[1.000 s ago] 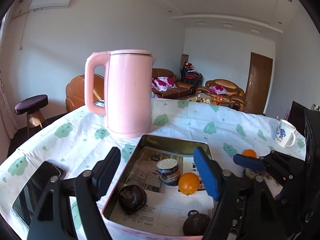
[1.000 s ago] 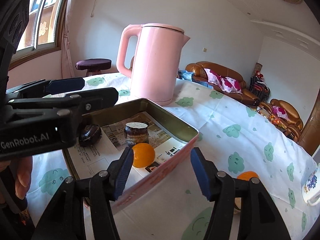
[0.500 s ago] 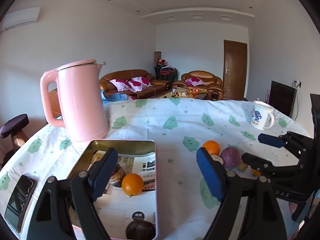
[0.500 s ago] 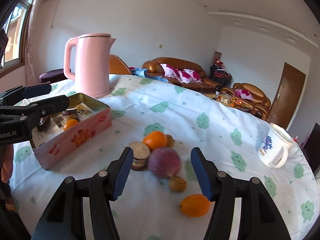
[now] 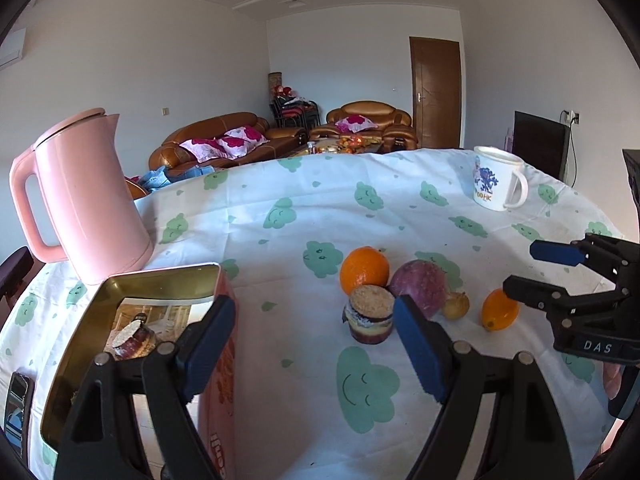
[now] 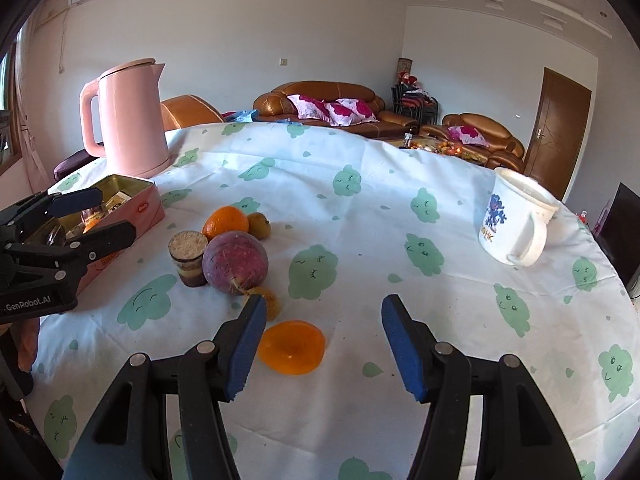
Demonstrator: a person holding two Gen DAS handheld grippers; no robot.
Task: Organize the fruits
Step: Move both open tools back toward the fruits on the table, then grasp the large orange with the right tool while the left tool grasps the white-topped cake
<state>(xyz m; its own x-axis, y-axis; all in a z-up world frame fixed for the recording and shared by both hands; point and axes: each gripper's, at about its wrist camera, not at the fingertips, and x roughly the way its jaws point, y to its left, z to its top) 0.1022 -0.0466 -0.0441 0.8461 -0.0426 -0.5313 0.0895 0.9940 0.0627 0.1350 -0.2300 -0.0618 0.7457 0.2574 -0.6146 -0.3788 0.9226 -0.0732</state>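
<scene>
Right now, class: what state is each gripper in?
Left gripper: jaws open, just widened, holding nothing.
Right gripper: jaws open, holding nothing.

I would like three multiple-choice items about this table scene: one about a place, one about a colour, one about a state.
1. Where does the small layered jar outside the tin stand?
A. touching the purple fruit
B. beside the mug
C. behind the kettle

2. What colour is the kettle?
A. white
B. pink
C. green

3. How is the right tool?
A. shut on an orange
B. shut on the mug
C. open and empty

Key: 1 A, they meet side by side. 2 B, its whole body is pink. 3 C, only tablecloth shows between its pads.
</scene>
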